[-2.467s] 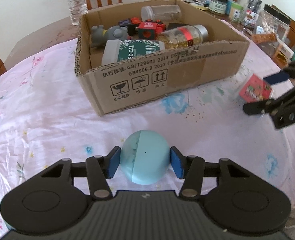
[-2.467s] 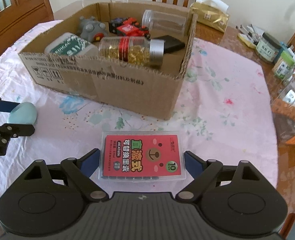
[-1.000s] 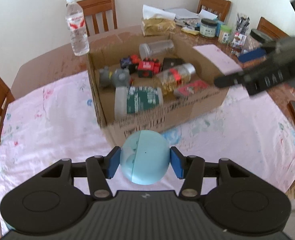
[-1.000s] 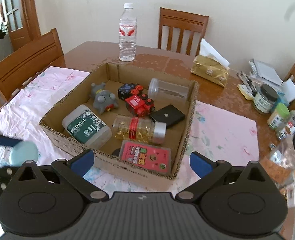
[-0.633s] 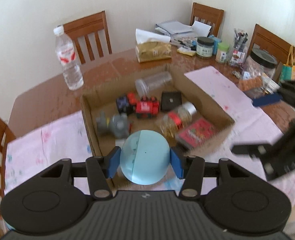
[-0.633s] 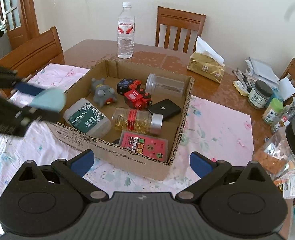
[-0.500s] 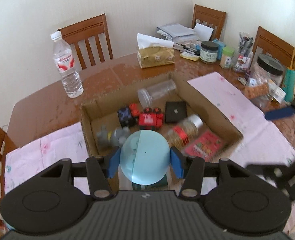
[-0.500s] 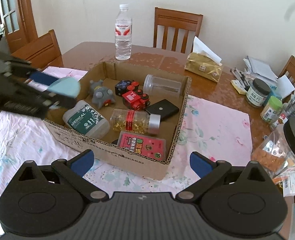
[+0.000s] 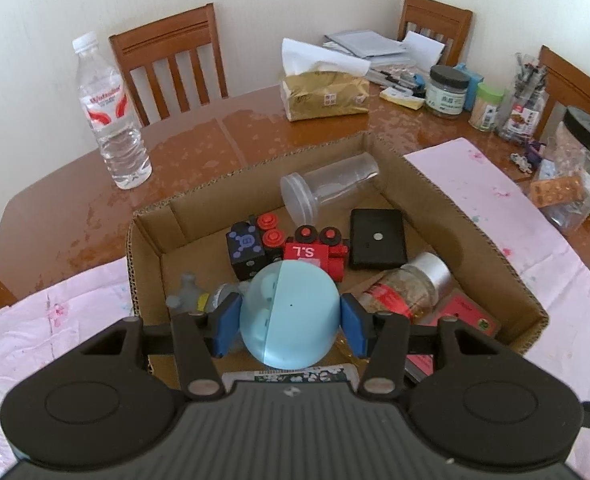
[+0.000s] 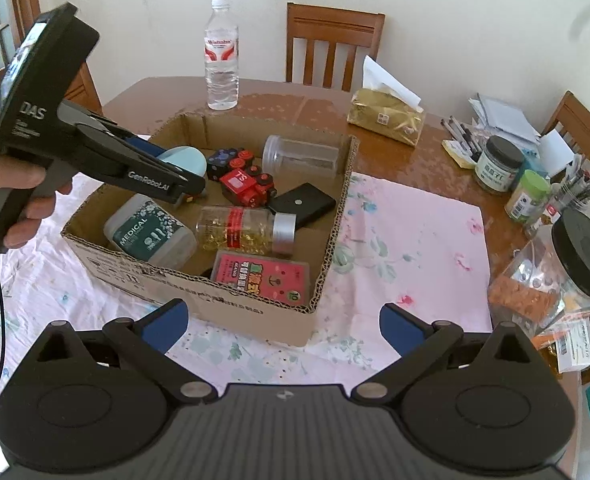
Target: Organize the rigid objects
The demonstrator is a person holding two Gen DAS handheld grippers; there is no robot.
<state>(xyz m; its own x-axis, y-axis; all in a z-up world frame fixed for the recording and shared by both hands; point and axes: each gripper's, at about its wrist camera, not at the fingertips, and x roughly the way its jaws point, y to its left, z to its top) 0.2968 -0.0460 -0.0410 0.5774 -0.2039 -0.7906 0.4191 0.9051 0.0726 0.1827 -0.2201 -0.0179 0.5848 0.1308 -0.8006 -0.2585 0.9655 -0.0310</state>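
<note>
A big brown wooden table (image 9: 55,216) with wooden chairs around it fills the room, and a pink flowery cloth (image 10: 411,236) covers the near part. In the middle of both views sits an open cardboard box (image 10: 255,312). It is the home for the hard things, so many lie in it already: a white tub marked MEDICAL (image 10: 149,232) at the lower left of the box, a jar of yellow pills (image 10: 243,228) on its side next to it, an empty clear jar (image 9: 331,188) at the back, a flat red packet (image 10: 261,276) at the near wall, a black case (image 9: 378,238), a red toy train (image 9: 315,254) and a small grey toy (image 9: 191,296).

A water bottle (image 9: 109,112) stands at the upper left of the left view, well away from the box. More jars and pens crowd the right edge.

The left gripper (image 9: 291,322) is squeezed tight on a light blue ball (image 9: 289,316), one blue pad on each side so it cannot roll away. It holds the ball in the air over the box, above the grey toy, probably to drop it inside.

The right gripper (image 10: 285,326) is spread wide with nothing in it. It waits near the front of the box, out of the way.
</note>
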